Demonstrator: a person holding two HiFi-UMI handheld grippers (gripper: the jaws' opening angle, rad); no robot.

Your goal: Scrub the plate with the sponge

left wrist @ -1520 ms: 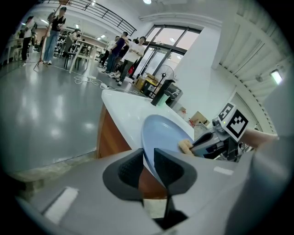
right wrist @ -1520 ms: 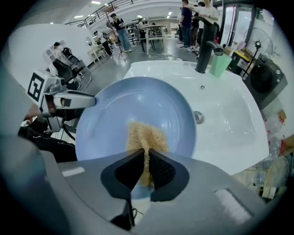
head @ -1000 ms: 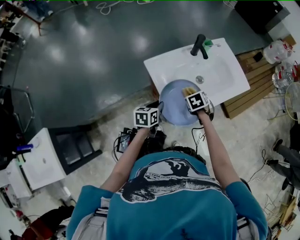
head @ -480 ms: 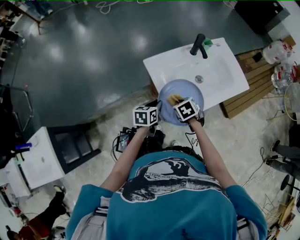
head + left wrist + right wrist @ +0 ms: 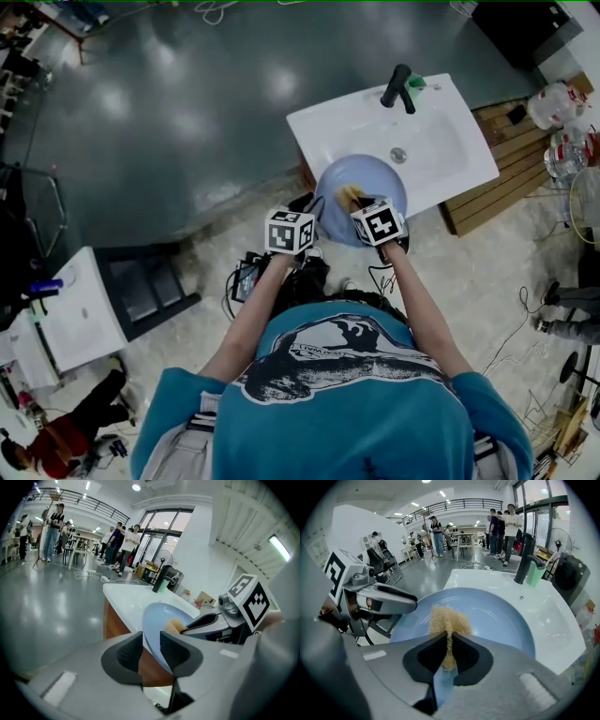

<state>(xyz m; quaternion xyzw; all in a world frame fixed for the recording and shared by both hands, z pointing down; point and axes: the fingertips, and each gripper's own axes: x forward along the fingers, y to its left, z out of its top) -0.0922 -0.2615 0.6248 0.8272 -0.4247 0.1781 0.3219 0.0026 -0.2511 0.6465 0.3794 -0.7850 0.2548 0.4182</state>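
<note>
Head view, clock directions off the plate's centre.

Plate [image 5: 366,178]: blue, sat over the near edge of the white sink [image 5: 450,155], half above the basin and half overhanging toward the person. In the left gripper view it stood tilted up, face turned toward the right tongs. Can't tell whether it rested on the sink edge.

Left tongs [image 5: 151,641]: came in at the plate's 8 o'clock. Pads had just been widening. The plate rim ran down through the gap between them, with a sliver of brown cabinet showing beside the rim on the left-pad side. So spread around the rim, not clamped.

Right tongs [image 5: 450,646]: came in at 5 o'clock, pointing steeply down at the plate face. Pads were pressed together on the sponge [image 5: 449,619], squashing its lower end thin between them.

Sponge: tan, coarse. Its free end fanned out above the pads and lay against the plate face, about dead centre, a touch toward 9 o'clock.

Drain [image 5: 398,156]: just beside the plate rim at 1 o'clock.
Faucet [image 5: 397,89]: black, at 12 to 1 o'clock on the far side of the sink, with a green cup [image 5: 416,84] right next to it.
Wooden pallet [image 5: 497,178]: on the floor at 3 o'clock, beyond the sink.

Both forearms reached in from 6 o'clock, marker cubes facing up.
</note>
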